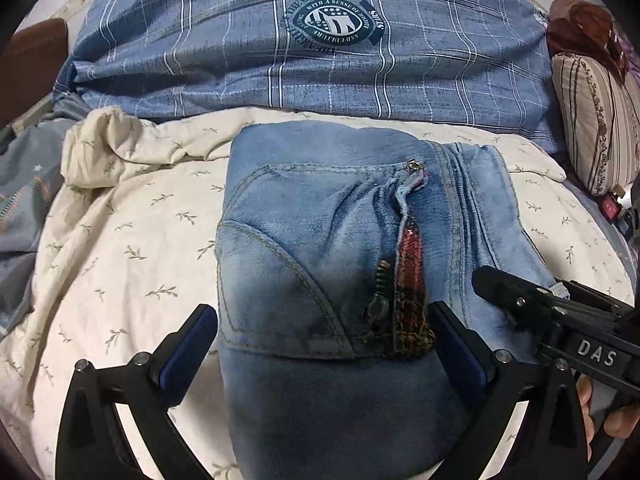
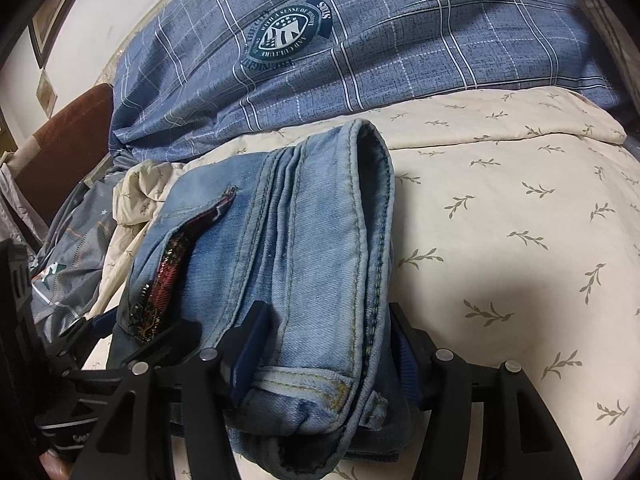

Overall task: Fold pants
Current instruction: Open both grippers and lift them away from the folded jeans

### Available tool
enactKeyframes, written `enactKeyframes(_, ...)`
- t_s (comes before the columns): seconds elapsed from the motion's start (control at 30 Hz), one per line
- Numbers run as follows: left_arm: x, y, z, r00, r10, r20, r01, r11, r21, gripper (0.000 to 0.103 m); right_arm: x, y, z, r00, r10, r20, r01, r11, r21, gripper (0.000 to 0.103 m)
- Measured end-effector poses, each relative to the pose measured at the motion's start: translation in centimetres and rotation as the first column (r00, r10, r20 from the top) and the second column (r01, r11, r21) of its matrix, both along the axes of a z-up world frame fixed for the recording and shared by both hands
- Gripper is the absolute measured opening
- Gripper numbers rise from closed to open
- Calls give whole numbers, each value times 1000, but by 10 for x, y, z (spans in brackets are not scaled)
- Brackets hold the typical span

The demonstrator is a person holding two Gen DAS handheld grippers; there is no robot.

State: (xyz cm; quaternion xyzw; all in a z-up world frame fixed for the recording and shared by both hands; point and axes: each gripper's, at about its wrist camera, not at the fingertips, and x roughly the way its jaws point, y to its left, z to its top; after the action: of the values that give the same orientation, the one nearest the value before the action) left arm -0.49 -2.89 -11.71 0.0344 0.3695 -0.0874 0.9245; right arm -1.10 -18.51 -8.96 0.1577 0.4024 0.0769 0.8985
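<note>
Light blue jeans (image 1: pixel 320 208) lie folded into a thick bundle on a cream quilt, with the fly open on a red plaid lining (image 1: pixel 412 280). My left gripper (image 1: pixel 320 344) stands wide open astride the near end of the bundle; its pads lie along the denim without squeezing it. My right gripper (image 2: pixel 326 350) is shut on the stacked right edge of the jeans (image 2: pixel 312 240), with one blue pad on each side of the layers. In the left wrist view one of its fingers (image 1: pixel 504 292) rests on top of the jeans.
The cream quilt with a leaf print (image 2: pixel 500 240) covers the bed around the jeans. A blue checked duvet (image 1: pixel 320 40) is piled behind them. A striped cushion (image 1: pixel 596 120) sits at the right and a grey cloth (image 1: pixel 24 200) at the left. A hand (image 1: pixel 616 420) holds the right gripper.
</note>
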Motion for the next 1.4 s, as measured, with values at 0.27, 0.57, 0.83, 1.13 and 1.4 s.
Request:
enactKeyframes(0.27,-16,1,14,1000,2,-23,-1,1000,11,103,0,-1,0,1000,-8,-7,8,1000,17,62)
enactKeyframes(0.57,-35,28,28,994,106,-10,-106,994,11,103,0,-1,0,1000,-17,-16,18,1000,25,63)
enactKeyframes(0.83,-20,44,6,991,110,-75,-116,990,-82,103,0,-1,0,1000,-19,-16,20,1000,19,62)
enactKeyframes(1.13,-30,30,10,995,102,23,-103,992,78,103,-21,2,20,996,-76,40,78,995,-60,66)
enactKeyframes(1.4,-71,20,54,964,158,215,-199,962,187,103,-96,6,80,937,-97,336,149,980,-133,68)
